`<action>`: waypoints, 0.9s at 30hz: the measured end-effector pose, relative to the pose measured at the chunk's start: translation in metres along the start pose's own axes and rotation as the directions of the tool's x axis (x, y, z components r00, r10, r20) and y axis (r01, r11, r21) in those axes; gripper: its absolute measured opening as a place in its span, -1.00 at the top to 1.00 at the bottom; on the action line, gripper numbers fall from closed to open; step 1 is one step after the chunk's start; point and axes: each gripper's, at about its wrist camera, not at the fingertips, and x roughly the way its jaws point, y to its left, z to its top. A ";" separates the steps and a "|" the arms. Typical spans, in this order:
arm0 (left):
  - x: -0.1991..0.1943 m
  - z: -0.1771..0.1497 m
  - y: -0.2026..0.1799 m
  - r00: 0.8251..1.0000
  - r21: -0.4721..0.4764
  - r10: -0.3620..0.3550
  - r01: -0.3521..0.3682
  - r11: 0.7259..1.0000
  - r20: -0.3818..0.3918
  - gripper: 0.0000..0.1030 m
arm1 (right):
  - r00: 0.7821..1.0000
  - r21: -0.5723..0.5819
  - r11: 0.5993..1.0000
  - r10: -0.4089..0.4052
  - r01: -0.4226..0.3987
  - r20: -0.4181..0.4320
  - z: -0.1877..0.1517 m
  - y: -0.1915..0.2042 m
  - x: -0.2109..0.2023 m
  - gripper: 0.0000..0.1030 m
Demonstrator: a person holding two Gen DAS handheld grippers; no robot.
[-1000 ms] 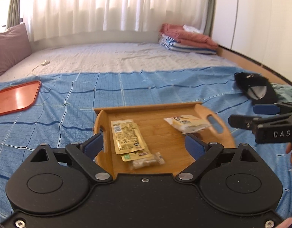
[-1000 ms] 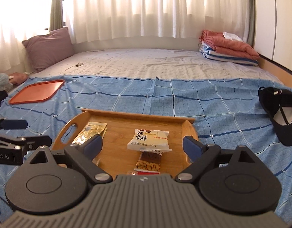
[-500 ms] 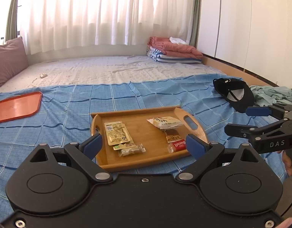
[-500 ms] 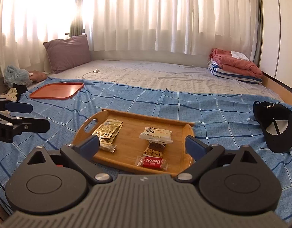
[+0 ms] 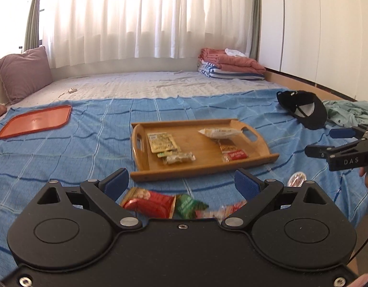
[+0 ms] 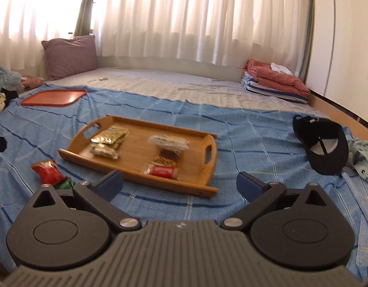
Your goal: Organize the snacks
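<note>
A bamboo tray (image 5: pixel 203 143) lies on the blue sheet and holds several snacks. Among them are yellow-green packets (image 5: pixel 161 142), a white packet (image 5: pixel 219 132) and a red biscuit pack (image 5: pixel 235 155). Loose on the sheet in front of the tray lie a red packet (image 5: pixel 150 203), a green one (image 5: pixel 188 205) and a clear-wrapped sweet (image 5: pixel 296 179). My left gripper (image 5: pixel 181 183) hangs open just above the loose packets, gripping nothing. My right gripper (image 6: pixel 180 184) hovers short of the tray (image 6: pixel 136 148); its jaws are opening, with nothing between them. It also shows at the right (image 5: pixel 325 141).
An orange plastic tray (image 5: pixel 35 120) lies far left on the sheet. A black cap (image 5: pixel 306 110) and a green cloth (image 5: pixel 349 114) sit at the right by the bed's edge. Folded blankets (image 5: pixel 229 67) and a pillow (image 5: pixel 23 74) are at the back.
Both grippers have drawn back from the bamboo tray, which now looks smaller. Loose packets on the sheet have come into view in front of it.
</note>
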 end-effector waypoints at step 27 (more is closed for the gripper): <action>0.092 -0.087 -0.056 0.992 0.092 0.004 0.008 0.996 -0.129 -0.21 | 0.983 -0.164 0.973 -0.173 0.162 -0.056 -0.085 0.004 0.050 -0.85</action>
